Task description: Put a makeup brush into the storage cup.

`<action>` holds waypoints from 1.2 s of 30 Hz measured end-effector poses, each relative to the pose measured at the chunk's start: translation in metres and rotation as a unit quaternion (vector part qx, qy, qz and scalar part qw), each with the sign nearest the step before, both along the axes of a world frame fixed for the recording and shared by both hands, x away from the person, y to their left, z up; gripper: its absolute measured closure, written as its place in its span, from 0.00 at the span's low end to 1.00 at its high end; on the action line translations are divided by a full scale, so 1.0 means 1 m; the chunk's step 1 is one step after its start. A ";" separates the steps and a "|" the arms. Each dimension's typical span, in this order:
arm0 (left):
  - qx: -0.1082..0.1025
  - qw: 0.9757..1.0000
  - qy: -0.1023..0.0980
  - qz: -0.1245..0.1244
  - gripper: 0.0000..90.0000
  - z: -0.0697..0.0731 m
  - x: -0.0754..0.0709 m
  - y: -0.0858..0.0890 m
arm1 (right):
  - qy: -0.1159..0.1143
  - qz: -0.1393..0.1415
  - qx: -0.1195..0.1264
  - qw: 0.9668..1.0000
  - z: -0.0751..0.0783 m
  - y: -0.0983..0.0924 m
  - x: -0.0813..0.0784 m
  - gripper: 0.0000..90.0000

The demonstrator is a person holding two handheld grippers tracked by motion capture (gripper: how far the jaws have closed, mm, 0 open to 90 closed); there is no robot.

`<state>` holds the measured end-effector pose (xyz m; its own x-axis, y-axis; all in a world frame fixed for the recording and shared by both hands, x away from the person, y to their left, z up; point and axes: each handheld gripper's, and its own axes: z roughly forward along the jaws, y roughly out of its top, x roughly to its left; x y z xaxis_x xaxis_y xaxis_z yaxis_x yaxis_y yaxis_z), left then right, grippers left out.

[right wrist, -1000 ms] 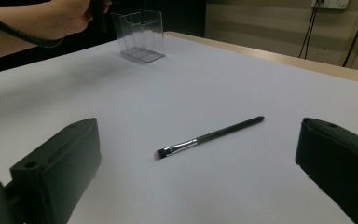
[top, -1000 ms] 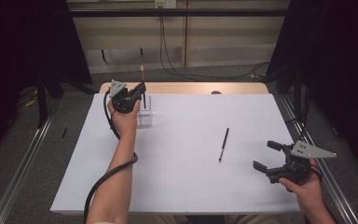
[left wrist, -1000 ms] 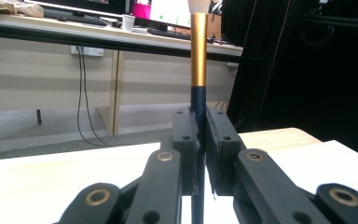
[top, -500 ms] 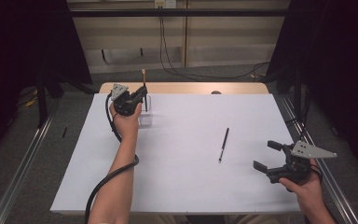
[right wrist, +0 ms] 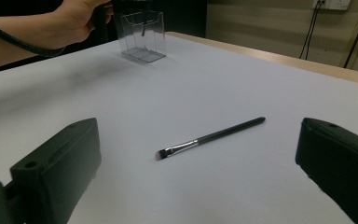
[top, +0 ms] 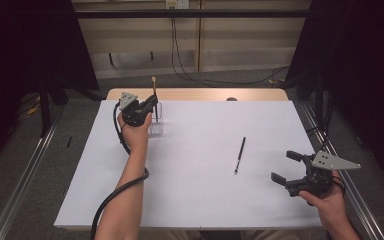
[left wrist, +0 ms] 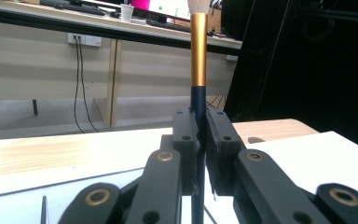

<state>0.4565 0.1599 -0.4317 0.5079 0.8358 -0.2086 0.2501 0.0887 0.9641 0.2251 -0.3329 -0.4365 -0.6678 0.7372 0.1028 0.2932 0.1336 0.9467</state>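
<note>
Near the worktop's far left corner, the left claw (top: 149,106) is clamped on the dark handle of a gold-banded brush (left wrist: 198,56), holding it upright with its lower end down in the clear holder (top: 156,120). The right claw (top: 286,168) hangs wide open and empty by the near right edge. The thin black brush (right wrist: 210,137) lies flat just ahead of the right claw, clearly nearer it, bristles toward the near edge.
</note>
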 end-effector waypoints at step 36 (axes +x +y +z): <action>-0.015 0.999 -0.021 -0.043 0.39 0.013 -0.018 0.003 | 0.000 0.004 -0.002 1.000 0.000 0.003 0.000 0.00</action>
<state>0.4387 0.1624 -0.4189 0.5864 0.7821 -0.2106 0.2179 0.0981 0.9710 0.2255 -0.3300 -0.4363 -0.6731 0.7327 0.1005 0.2922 0.1387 0.9463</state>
